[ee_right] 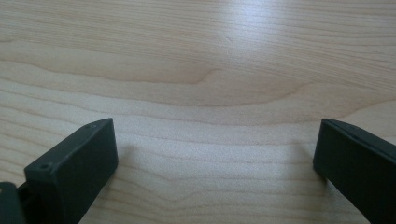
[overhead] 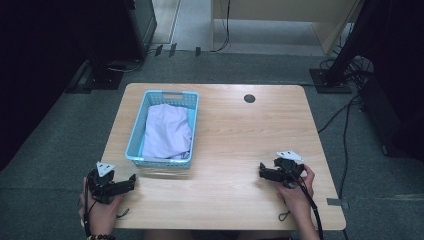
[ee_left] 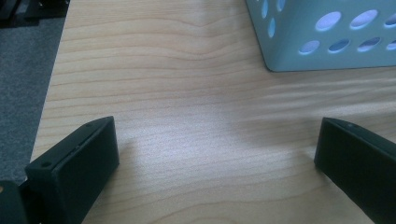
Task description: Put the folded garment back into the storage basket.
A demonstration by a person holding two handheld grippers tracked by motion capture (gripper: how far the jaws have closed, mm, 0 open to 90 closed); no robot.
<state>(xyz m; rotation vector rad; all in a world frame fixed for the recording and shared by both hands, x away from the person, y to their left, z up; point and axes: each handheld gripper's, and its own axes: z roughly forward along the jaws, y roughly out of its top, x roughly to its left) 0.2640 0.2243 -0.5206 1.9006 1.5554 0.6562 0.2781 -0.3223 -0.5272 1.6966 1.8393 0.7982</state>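
**Both grippers wait at the near edge, cloth sits in the basket**

Nearest to us are our own hands: the left gripper (overhead: 131, 179) rests at the near left corner of the table (overhead: 235, 130), just short of the basket (overhead: 138, 131), and the right gripper (overhead: 262, 172) lies well to the right of the basket, near the same front edge. In each gripper view the two black jaws stand wide apart with bare wood between them, so both are open and hold nothing.

The pale lavender cloth (overhead: 167, 131) lies bundled inside the blue basket, filling most of it and rising about to the rim. The basket stands on the left half of the table, its long side running away from us, and its perforated wall (ee_left: 327, 35) shows just ahead of the left jaws.

We judge the step in hand to be the reach for the cloth. To do it well, we should lift the left gripper over the near rim instead of pushing into the wall, come down on a raised fold, and close on fabric alone, not on plastic.

Right of the basket the wood is open all the way to the far cable hole (overhead: 249, 98), giving us plenty of room to spread the cloth. Left of the basket only a thin strip remains before the table edge.
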